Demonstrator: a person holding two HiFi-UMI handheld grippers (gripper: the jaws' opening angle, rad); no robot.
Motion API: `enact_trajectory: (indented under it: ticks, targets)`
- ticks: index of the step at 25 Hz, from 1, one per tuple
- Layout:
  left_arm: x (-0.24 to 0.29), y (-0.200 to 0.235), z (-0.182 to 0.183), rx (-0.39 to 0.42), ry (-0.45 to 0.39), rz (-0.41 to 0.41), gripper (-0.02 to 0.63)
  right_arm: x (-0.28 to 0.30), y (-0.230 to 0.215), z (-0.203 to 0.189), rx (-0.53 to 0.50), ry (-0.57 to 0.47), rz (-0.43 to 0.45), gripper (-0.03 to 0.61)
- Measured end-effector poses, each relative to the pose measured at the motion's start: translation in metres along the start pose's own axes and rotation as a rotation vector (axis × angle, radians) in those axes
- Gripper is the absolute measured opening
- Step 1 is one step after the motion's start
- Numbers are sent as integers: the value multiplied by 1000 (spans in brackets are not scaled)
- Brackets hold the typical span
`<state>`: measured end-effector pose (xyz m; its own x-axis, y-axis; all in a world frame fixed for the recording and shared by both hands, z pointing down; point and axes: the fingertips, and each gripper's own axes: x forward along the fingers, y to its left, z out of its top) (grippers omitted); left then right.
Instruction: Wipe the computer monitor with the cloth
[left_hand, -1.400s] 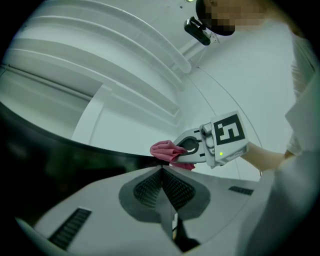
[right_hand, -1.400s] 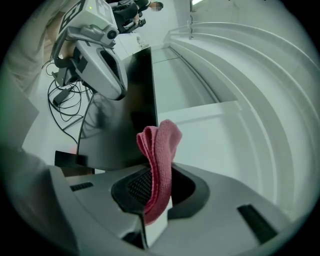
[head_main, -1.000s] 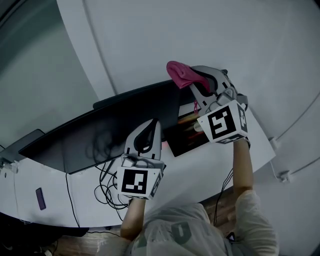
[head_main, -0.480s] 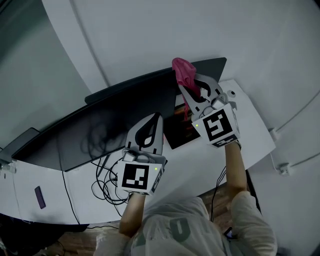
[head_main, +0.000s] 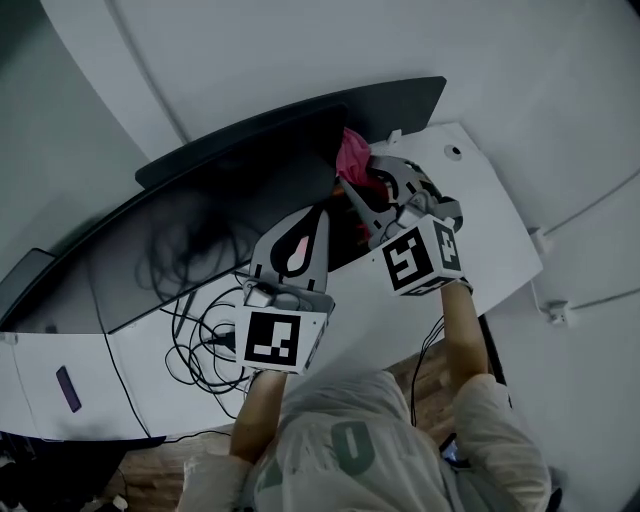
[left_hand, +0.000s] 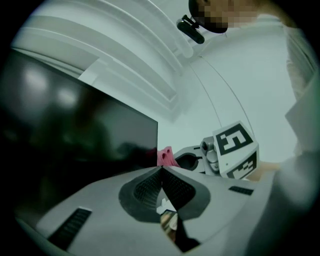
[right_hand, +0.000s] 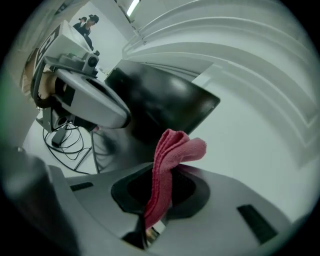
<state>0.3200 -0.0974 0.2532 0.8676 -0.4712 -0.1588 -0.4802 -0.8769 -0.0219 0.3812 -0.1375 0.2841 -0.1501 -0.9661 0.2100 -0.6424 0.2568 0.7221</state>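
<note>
Desk (head_main: 480, 200): carries your monitor (head_main: 220, 220).
Right gripper (head_main: 352, 188): clamps cloth (head_main: 352, 158) at monitor's right end.
Left gripper (head_main: 316, 224): jaws together, empty.
Progress: wiping probably just starting.

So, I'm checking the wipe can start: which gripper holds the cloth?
The right gripper: its jaws pinch the pink cloth, while the left gripper is shut on nothing.

Cloth (head_main: 352, 155): between the jaws of the right gripper (head_main: 352, 188), free end ahead of the tips, at the right end of the monitor (head_main: 200, 230). Left gripper (head_main: 318, 218): just left of the right one, monitor directly ahead. Cables (head_main: 185, 340): on the desk (head_main: 480, 210), behind and left of it.
</note>
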Motion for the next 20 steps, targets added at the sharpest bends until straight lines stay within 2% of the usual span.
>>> enact_trajectory:
  ticks: [4, 10, 15, 20]
  targets:
    - [2, 7, -16, 11, -6, 8, 14, 14, 31, -34, 30, 56, 65, 55]
    - [-3, 21, -42, -8, 25, 62, 15, 36, 87, -84, 39, 169, 163, 55]
    - [-6, 26, -61, -21, 71, 76, 14, 52, 136, -129, 108, 246, 261, 54]
    - [-8, 33, -73, -31, 102, 90, 14, 63, 166, -158, 206, 281, 328, 54]
